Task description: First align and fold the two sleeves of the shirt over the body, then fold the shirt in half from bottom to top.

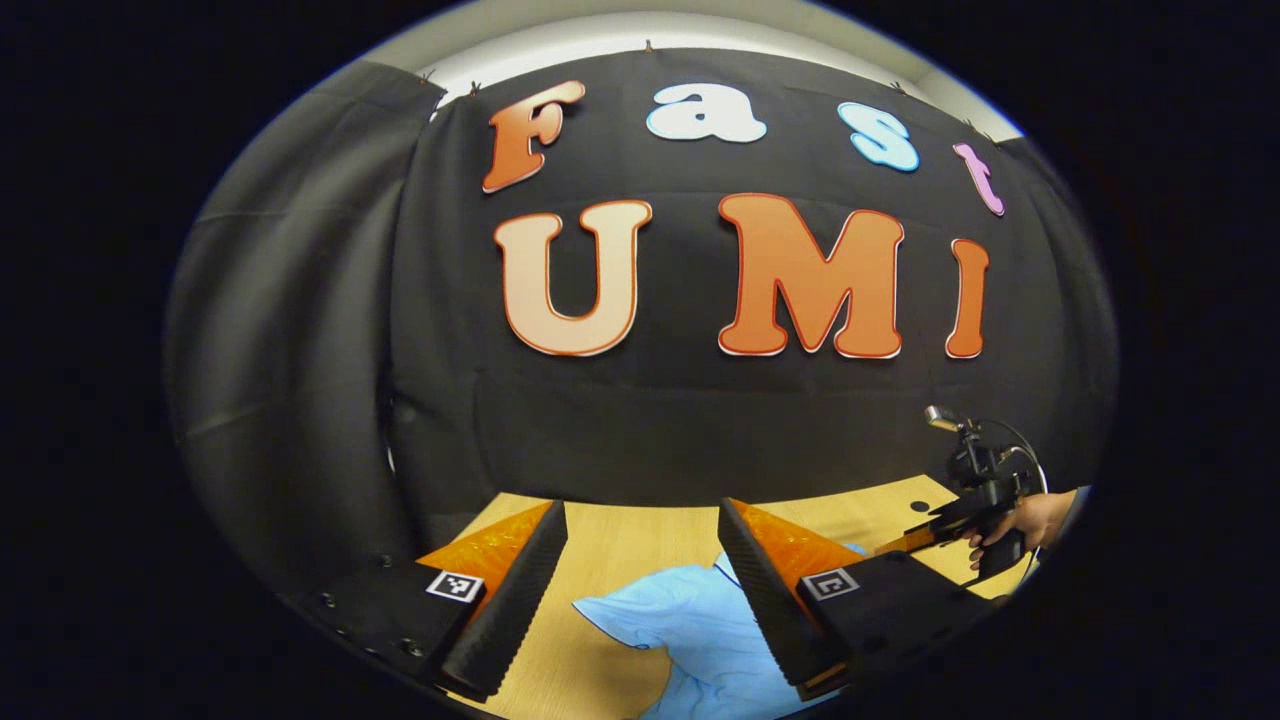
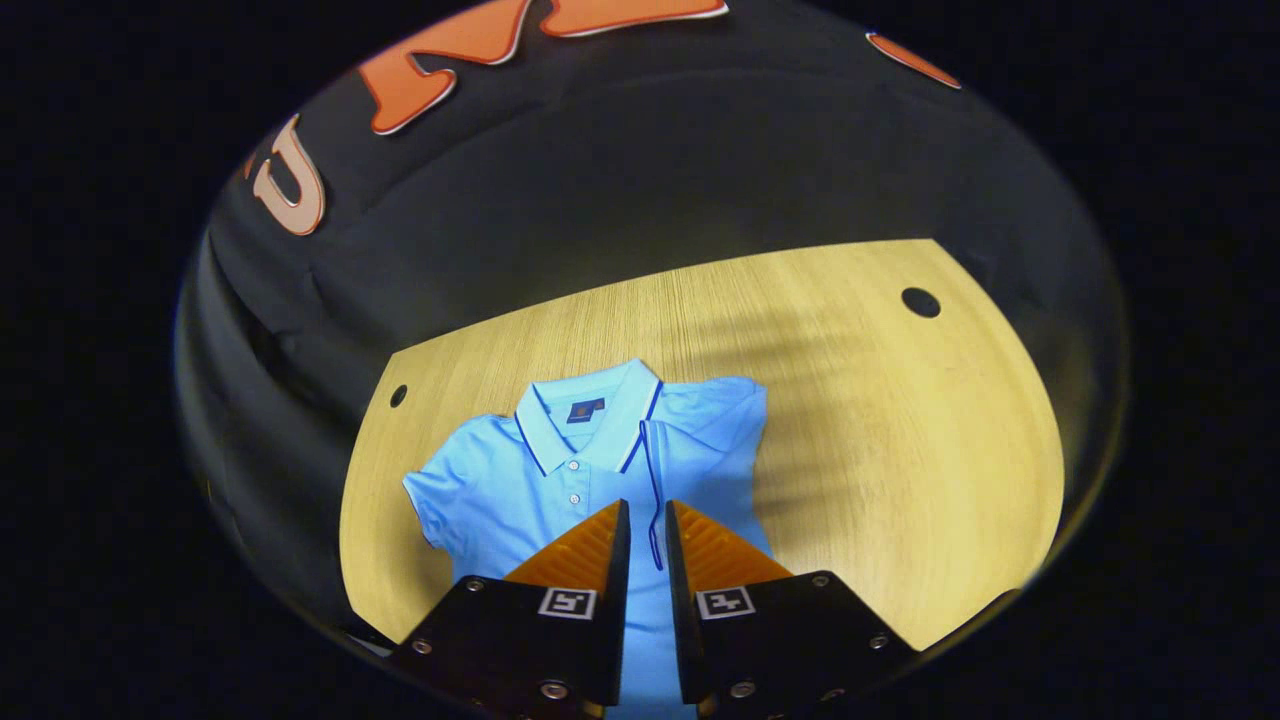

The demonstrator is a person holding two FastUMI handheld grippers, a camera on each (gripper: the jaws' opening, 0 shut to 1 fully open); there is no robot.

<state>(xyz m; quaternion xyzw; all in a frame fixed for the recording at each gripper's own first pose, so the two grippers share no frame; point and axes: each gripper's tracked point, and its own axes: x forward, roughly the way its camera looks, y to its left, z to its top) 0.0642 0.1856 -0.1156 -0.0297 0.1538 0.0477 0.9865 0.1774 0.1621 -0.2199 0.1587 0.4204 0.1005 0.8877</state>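
Shirt (image 2: 600, 470), smooth light-blue knit, lies flat on wood-grain table (image 2: 900, 450).

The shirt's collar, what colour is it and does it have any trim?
Light blue collar with dark blue edging, clearest in the right gripper view.

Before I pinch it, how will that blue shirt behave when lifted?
Probably floppy: the shirt lies flat with soft creases, one sleeve already folded over. Likely light, so it may slide on the smooth wooden table.
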